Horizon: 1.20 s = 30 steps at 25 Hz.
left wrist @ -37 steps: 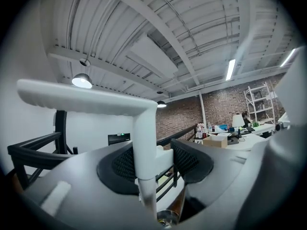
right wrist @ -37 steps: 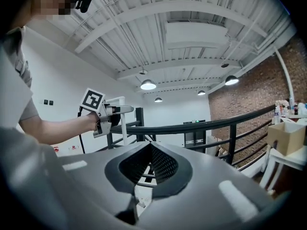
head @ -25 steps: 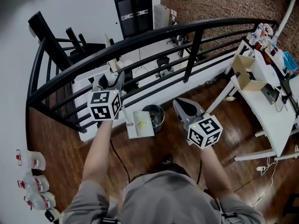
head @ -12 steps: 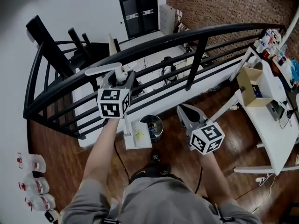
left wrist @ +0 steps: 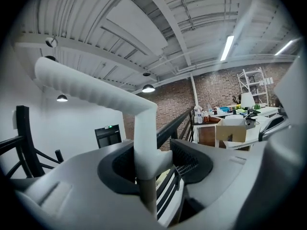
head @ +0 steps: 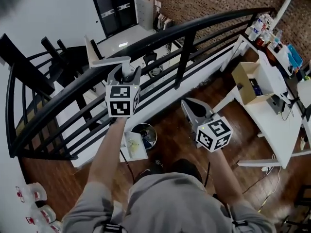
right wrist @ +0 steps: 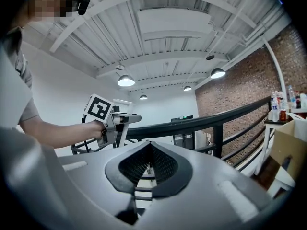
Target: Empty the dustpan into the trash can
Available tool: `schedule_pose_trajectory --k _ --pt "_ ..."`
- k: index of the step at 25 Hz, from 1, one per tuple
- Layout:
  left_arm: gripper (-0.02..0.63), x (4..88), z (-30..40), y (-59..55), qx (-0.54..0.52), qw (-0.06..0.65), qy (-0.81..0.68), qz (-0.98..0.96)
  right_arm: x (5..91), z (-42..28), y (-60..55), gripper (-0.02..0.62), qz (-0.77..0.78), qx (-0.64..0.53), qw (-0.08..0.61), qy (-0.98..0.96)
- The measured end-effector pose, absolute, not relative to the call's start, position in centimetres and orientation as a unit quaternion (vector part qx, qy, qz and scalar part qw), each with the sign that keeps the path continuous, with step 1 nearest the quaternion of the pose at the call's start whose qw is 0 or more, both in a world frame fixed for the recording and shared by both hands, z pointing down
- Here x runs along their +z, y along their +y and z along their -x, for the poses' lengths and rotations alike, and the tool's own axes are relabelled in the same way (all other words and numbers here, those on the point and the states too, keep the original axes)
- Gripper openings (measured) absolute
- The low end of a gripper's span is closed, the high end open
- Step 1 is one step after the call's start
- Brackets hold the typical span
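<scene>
Fingers [left wrist: 191, 163] of left gripper [head: 125, 73] clamped on the white handle [left wrist: 144, 128] of the dustpan [head: 134, 147], handle upright before the black railing [head: 204, 21]. Its pan hangs low near the floor, overlapping the left rim of the trash can [head: 153, 139] in the head view, yellowish scrap inside. Right gripper [head: 188, 105] closed on nothing, apart from both

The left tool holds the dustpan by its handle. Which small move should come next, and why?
Probably shift the dustpan sideways over the trash can opening, then tip it. The left tool is shut on the handle, and the dustpan, with yellow bits on it, hangs beside the trash can, only reaching its rim. The right tool is shut and empty.
</scene>
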State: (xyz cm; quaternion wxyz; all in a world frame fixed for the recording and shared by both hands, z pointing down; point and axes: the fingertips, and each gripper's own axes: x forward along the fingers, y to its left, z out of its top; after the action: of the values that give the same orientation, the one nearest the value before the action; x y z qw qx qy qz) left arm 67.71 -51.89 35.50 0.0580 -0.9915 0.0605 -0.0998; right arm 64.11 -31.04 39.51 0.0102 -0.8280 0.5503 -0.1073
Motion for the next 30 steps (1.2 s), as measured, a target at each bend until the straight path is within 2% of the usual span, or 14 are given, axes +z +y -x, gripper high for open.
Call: schedule_pose_trajectory --k 8,17,23,30 --pt "0.195 37.8 -74.8 -49.7 -0.13 0.054 0.044 0.989 39.7 -69.5 -31.8 -0.002 0.818 -0.108 0.006 0.566" --pt "0.196 40.3 -82.4 -45.4 -0.172 0.083 0.06 0.98 40.1 -76.0 -30.1 -0.002 0.764 -0.107 0.004 0.636" --pt "0.195 40.0 -81.6 -44.7 -0.168 0.094 0.088 0.977 39.6 -78.2 -29.2 -0.002 0.729 -0.105 0.012 0.676" --pt "0.196 36.9 -75.5 -46.6 -0.139 0.1 0.155 0.973 40.3 -75.9 -30.6 -0.002 0.663 -0.121 0.021 0.739"
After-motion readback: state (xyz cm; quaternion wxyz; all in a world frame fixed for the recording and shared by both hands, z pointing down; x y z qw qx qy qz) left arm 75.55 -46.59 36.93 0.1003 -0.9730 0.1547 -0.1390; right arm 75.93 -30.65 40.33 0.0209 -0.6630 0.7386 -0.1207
